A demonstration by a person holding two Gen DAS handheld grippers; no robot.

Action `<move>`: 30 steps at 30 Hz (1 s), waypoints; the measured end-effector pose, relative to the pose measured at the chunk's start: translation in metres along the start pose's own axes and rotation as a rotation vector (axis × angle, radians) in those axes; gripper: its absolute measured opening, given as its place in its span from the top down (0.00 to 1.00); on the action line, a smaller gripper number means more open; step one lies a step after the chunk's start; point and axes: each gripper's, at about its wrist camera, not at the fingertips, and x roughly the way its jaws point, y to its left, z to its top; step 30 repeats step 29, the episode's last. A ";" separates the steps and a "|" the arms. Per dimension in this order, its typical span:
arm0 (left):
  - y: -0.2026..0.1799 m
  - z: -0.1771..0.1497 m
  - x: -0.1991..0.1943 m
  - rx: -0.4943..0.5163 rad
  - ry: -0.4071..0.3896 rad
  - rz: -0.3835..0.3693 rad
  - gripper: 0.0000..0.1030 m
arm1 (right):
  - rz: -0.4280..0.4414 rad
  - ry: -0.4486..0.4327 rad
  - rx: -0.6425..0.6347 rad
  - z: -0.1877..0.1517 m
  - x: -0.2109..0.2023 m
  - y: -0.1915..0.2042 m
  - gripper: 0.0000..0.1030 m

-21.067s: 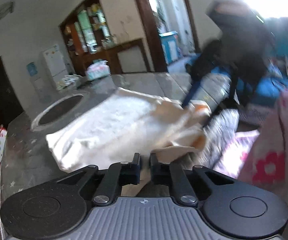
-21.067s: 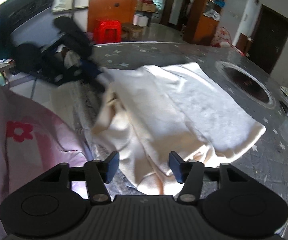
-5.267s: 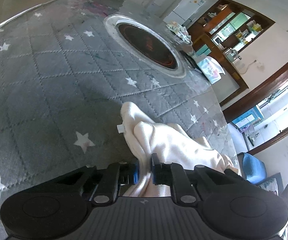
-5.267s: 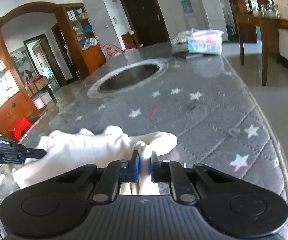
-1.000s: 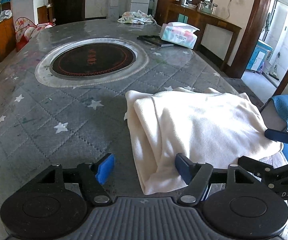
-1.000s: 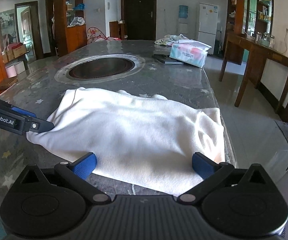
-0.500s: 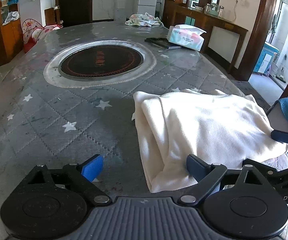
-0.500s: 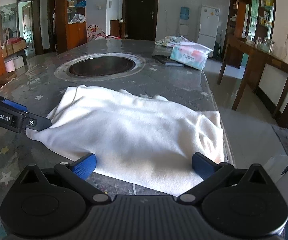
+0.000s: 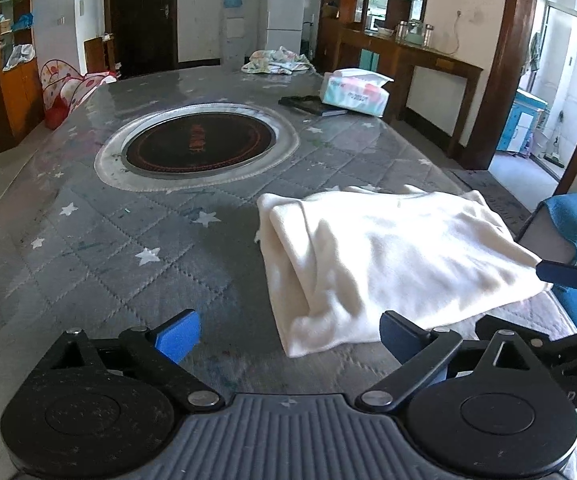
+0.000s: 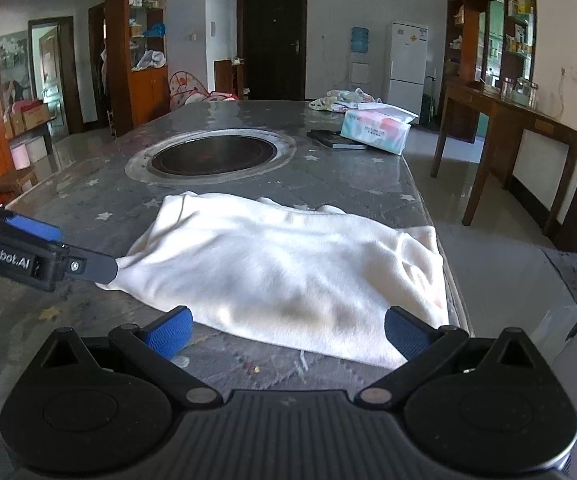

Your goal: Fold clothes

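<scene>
One long table (image 9: 88,264) carries everything, its top covered by a grey quilted cloth with white stars. Set into the tabletop's middle is one round black cooktop (image 9: 200,146) in a pale ring. One cream garment (image 9: 388,256), folded into a thick rectangle, lies at the near right corner of the tabletop, its right side reaching the table's right edge and its folded side facing the middle. At the far end there is one crumpled patterned cloth (image 9: 276,60) by the far edge, one pack of tissues (image 9: 354,92) near the far right edge, and one flat black object (image 9: 308,105) touching the pack on its left; what it is cannot be told.

Two grippers hover over the near edge. The left gripper (image 9: 288,332) has just been opening; its jaws stand wide and released, with only the garment's near left corner lying between them, untouched by its blue pads (image 9: 178,334). The right gripper (image 10: 286,330) is also spread wide and released, the garment's near hem between its fingers but not pinched.
</scene>
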 end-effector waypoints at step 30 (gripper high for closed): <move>-0.002 -0.058 -0.052 -0.041 -0.025 0.000 0.02 | 0.020 0.000 0.050 -0.035 -0.040 0.031 0.00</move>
